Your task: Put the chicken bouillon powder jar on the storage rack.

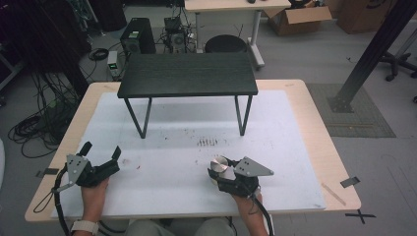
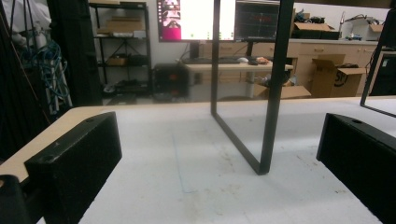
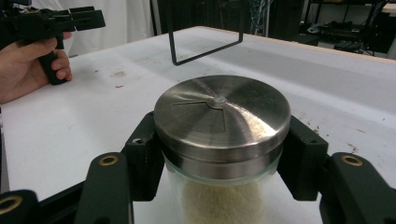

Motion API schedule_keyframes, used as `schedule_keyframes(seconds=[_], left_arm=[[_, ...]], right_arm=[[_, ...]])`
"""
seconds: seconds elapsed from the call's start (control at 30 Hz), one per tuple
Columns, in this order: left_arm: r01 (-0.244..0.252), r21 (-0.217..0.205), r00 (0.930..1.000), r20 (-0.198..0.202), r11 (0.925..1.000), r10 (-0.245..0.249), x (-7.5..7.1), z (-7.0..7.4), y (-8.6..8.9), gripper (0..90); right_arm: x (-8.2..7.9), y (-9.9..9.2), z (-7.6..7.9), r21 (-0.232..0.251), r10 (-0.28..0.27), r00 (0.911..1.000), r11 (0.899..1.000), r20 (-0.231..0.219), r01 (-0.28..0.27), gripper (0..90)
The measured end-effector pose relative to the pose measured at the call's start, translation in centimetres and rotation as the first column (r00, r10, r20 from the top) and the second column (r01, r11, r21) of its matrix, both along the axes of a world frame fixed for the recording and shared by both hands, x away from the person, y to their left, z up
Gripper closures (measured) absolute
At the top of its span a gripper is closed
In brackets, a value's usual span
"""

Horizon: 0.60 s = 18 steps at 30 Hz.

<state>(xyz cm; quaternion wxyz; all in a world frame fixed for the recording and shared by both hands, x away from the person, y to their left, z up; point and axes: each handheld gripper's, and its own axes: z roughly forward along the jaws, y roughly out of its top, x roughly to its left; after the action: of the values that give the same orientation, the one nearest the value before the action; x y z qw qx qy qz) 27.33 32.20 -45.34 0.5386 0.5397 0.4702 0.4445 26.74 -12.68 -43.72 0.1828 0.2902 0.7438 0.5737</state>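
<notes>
A glass jar with a round steel lid stands on the white mat right of centre near the front. White grains show through its glass. My right gripper is shut on it, one black pad pressing on each side just under the lid. My left gripper rests at the front left of the mat, open, with nothing between its wide-apart jaws. In the right gripper view the left gripper shows at the upper left, held in a hand.
A small black table on thin metal legs stands on the far half of the mat; one leg frame rises straight ahead of the left gripper. Dark specks dot the mat ahead of the jar. The wooden tabletop's edge borders the mat.
</notes>
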Motion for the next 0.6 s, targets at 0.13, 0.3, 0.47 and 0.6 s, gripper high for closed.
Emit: schedule_keyframes(seconds=[0.13,0.3,0.47,0.6], left_arm=[[0.0,0.001,1.0,-0.001,1.0,0.0,0.0,0.0,0.0,0.4],[0.0,-0.002,1.0,-0.001,1.0,0.0,0.0,0.0,0.0,0.3],[0.001,-0.002,1.0,-0.001,1.0,-0.001,0.0,0.0,0.0,0.3],[0.001,-0.002,1.0,-0.001,1.0,-0.001,0.0,0.0,0.0,0.3]], right_arm=[[0.1,0.1,0.2,-0.007,0.009,1.0,1.0,-0.002,-0.009,42.2],[0.2,0.3,1.0,-0.016,0.027,0.9996,1.0,0.005,-0.027,42.3],[0.6,0.7,2.5,-0.012,0.044,0.999,0.999,0.008,-0.044,42.4],[0.9,0.8,3.4,-0.008,0.055,0.9985,0.998,0.008,-0.054,42.4]])
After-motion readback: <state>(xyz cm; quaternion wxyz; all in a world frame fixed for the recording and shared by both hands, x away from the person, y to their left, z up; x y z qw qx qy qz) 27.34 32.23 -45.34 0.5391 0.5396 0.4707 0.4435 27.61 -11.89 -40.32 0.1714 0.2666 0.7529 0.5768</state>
